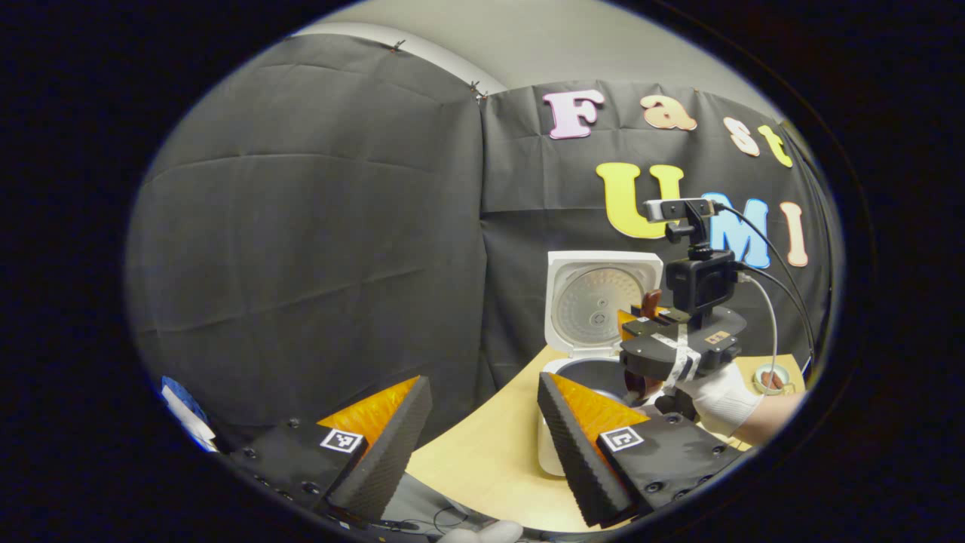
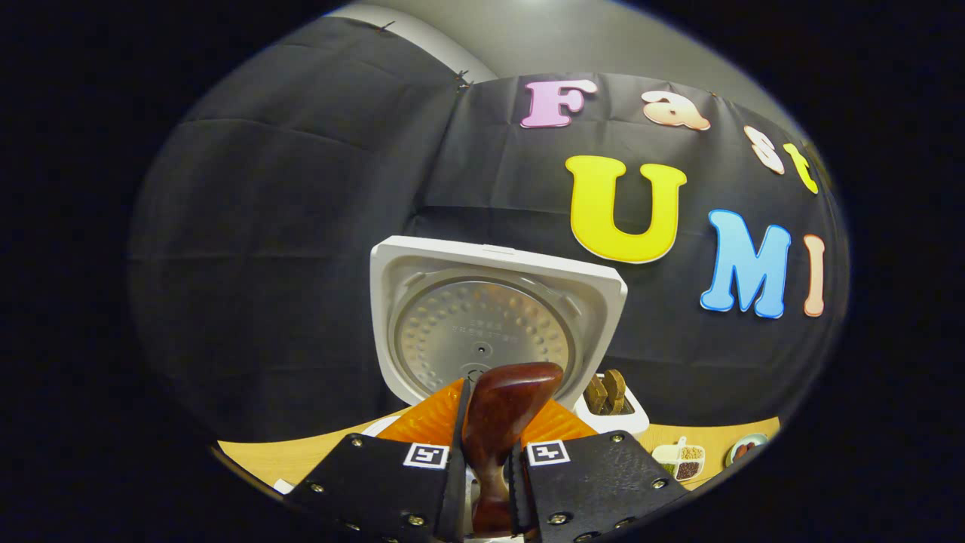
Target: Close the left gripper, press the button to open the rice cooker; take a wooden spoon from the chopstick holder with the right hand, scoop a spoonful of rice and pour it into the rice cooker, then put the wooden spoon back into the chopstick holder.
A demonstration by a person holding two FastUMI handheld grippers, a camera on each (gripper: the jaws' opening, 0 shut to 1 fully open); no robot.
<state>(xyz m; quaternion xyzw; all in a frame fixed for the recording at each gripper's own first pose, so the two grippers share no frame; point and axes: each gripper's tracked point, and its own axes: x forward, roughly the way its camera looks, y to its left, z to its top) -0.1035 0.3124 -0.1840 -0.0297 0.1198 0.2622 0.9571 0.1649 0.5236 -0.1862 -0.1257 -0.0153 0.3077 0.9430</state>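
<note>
Rice cooker (image 2: 497, 332) on tabletop (image 1: 482, 452), lid up, inner plate facing me. Chopstick holder (image 2: 612, 413) just right of lid, small sectioned dish (image 2: 681, 460) and bowl (image 2: 746, 449) beyond. My right fingers (image 2: 486, 471) clamped on wooden spoon (image 2: 501, 422) handle, bowl end up in front of lid; spoon's lower end cut off. My left fingers (image 1: 482, 445) spread, nothing between, near cooker's left side. Right gripper (image 1: 678, 347) over pot (image 1: 595, 373), hides pot's contents.
</note>
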